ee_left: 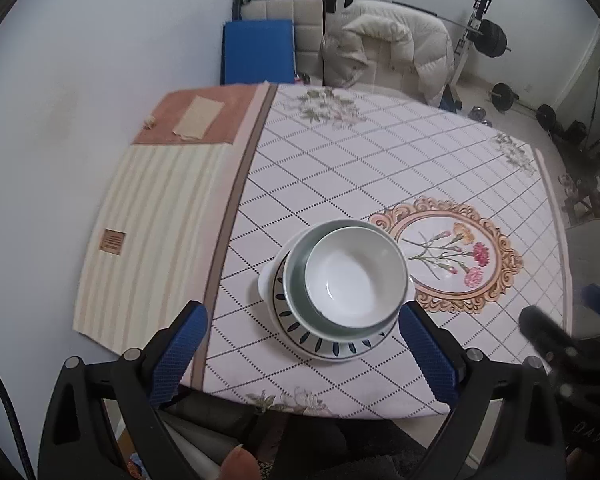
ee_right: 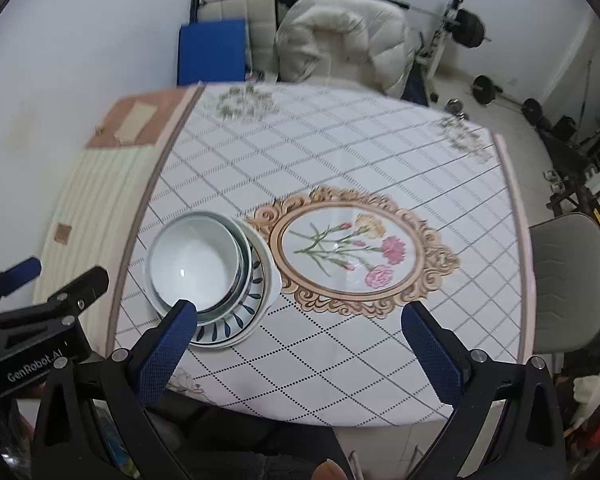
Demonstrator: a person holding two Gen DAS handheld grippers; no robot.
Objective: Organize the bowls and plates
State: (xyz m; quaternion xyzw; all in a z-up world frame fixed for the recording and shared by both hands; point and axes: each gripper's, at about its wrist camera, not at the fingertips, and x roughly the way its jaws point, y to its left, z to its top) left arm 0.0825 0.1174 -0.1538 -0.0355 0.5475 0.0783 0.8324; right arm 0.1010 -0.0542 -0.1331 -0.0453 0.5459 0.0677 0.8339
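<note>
Left wrist view: the left gripper (ee_left: 302, 354) hangs above the worktop (ee_left: 340, 152) with its jaws spread wide and nothing between them. Below and between the blue pads (ee_left: 180, 356) sits the stack. A white bowl (ee_left: 354, 276) nests inside a grey-green bowl (ee_left: 296, 276), which rests on a plate (ee_left: 324, 346) with dark leaf marks around its rim. Under the plate a white dish (ee_left: 265, 280) shows at the left edge; its shape is hard to read, perhaps a handled dish. The stack stands just left of the oval flower print (ee_left: 448, 256) on the checked cloth. A striped mat (ee_left: 152, 232) lies to the left, with a paper (ee_left: 198, 118) on its brown far part. The right gripper (ee_left: 548, 340) shows blurred at the right edge. Beyond the worktop a pale jacket (ee_left: 400, 44) is draped over a chair.

Right wrist view: the right gripper (ee_right: 300, 350) is also wide open and empty, held over the near edge of the worktop (ee_right: 380, 152). The white bowl (ee_right: 192, 264) and the rest of the stack lie at the left, the left pad (ee_right: 168, 348) overlapping the plate (ee_right: 228, 328) in the picture but raised above it. The flower print (ee_right: 352, 254) sits just right of the stack. The left gripper (ee_right: 40, 284) enters from the left. A grey chair (ee_right: 568, 280) stands at the right.
</note>
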